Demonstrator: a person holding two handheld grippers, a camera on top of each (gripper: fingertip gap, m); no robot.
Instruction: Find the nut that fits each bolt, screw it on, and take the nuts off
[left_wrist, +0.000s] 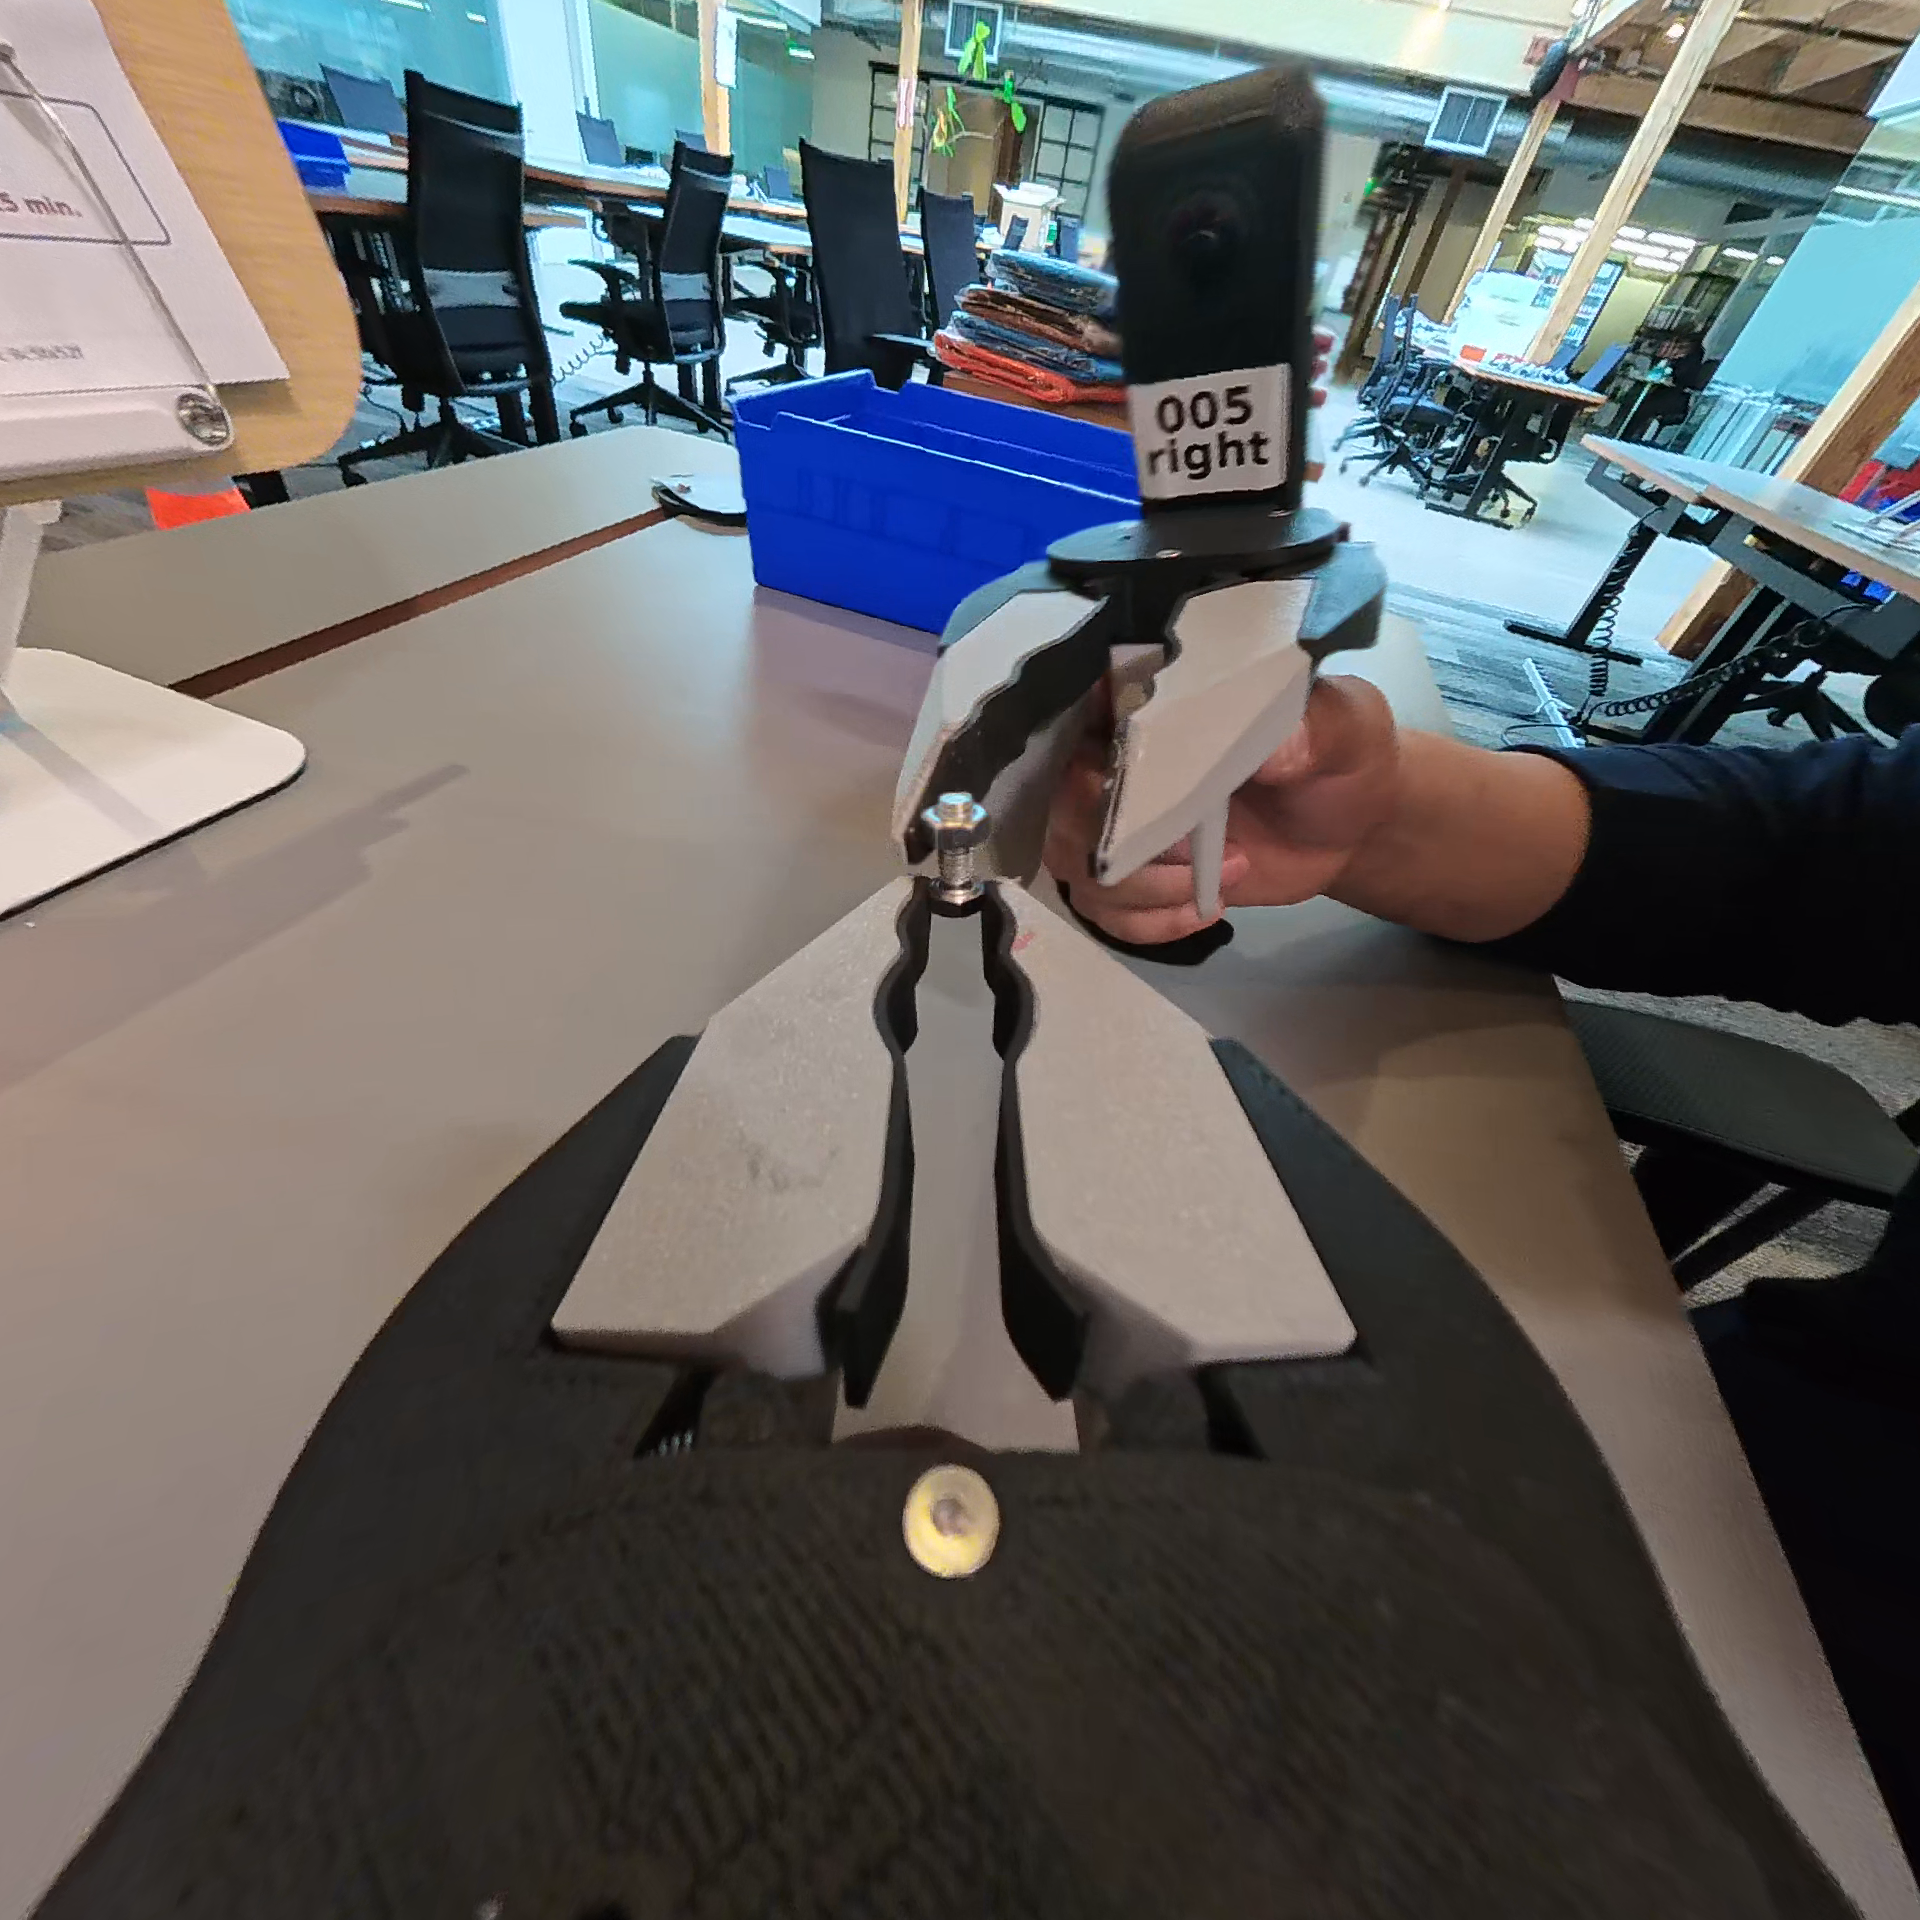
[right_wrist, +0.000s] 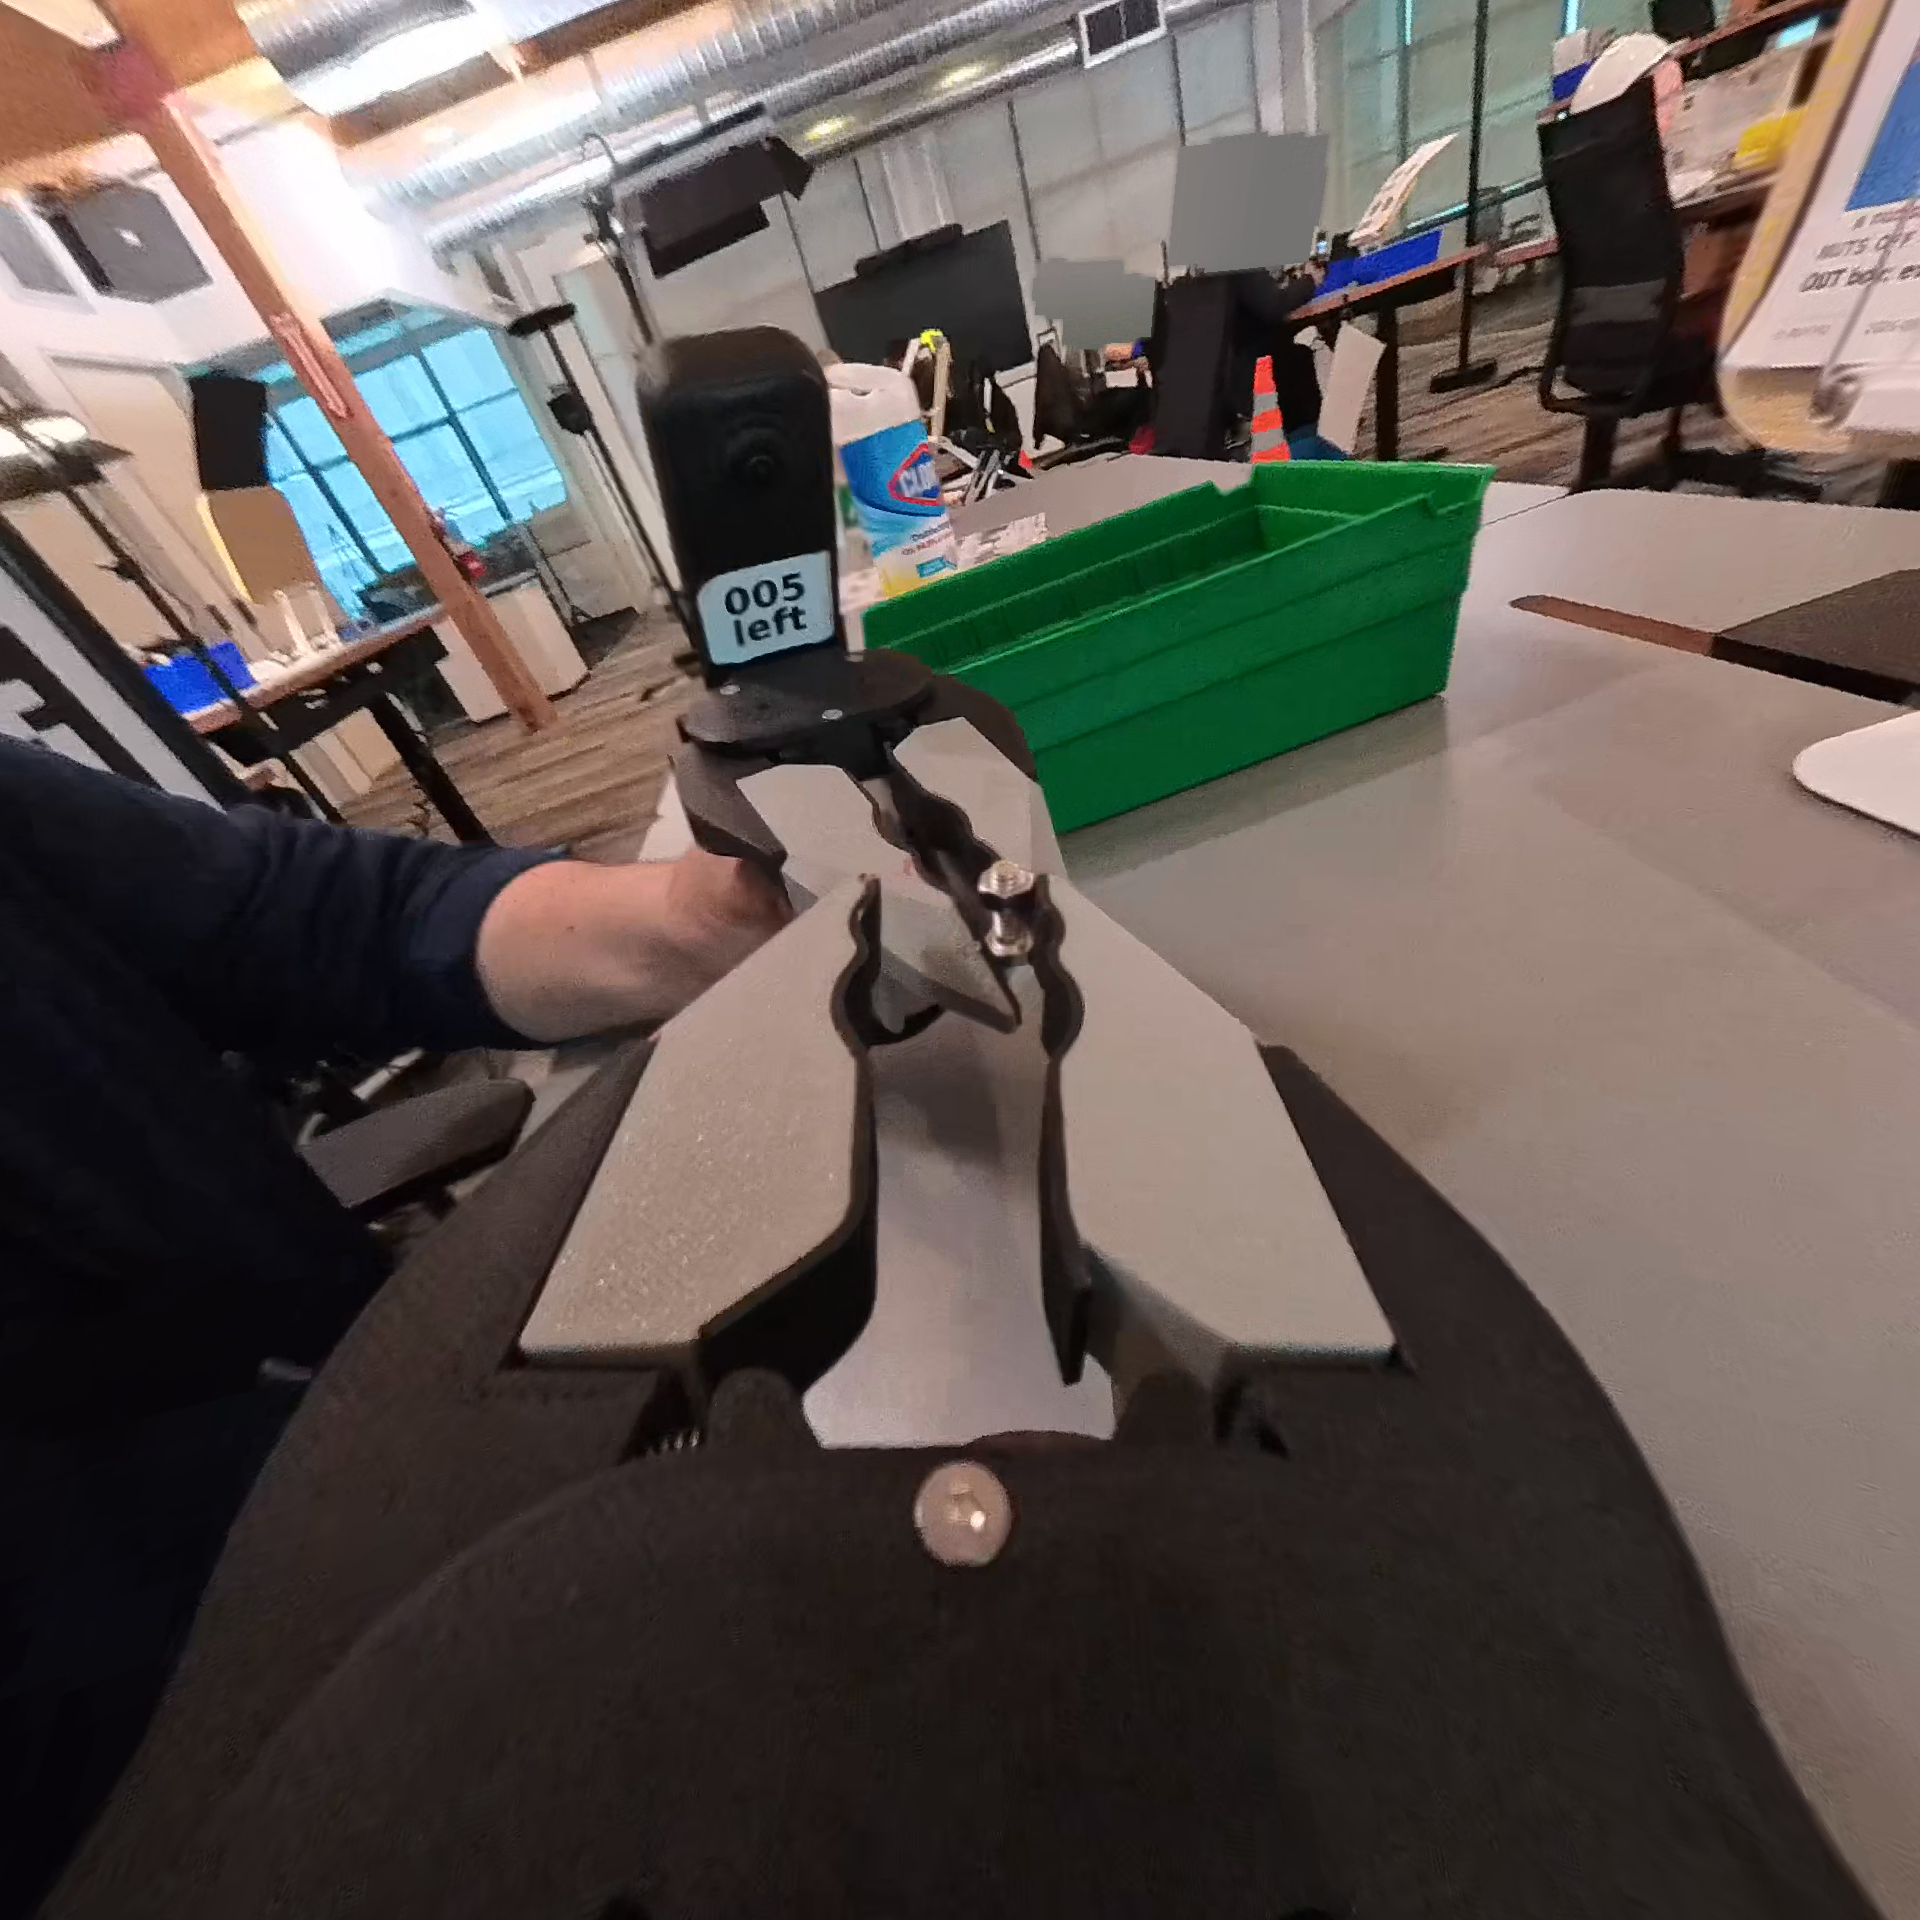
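A small silver bolt (left_wrist: 952, 857) stands upright with a silver nut (left_wrist: 956, 816) near the top of its thread. My left gripper (left_wrist: 951, 906) is shut on the bolt's head and holds it above the grey table (left_wrist: 520, 831). In the right wrist view the bolt (right_wrist: 1006, 920) and its nut (right_wrist: 1008, 883) sit close to my right gripper's right-hand finger (right_wrist: 1070, 966). My right gripper (right_wrist: 956, 920) is open around the nut, its left finger well clear of it. It also shows in the left wrist view (left_wrist: 1013, 857), jaws apart, one finger beside the nut.
A blue bin (left_wrist: 935, 499) stands on the far side of the table. A green bin (right_wrist: 1247, 623) and a wipes canister (right_wrist: 894, 488) stand behind the left gripper. A white stand base (left_wrist: 125, 769) is at the left, and a person's hand (left_wrist: 1299, 800) holds the right gripper. My left and right fingertips are right by each other.
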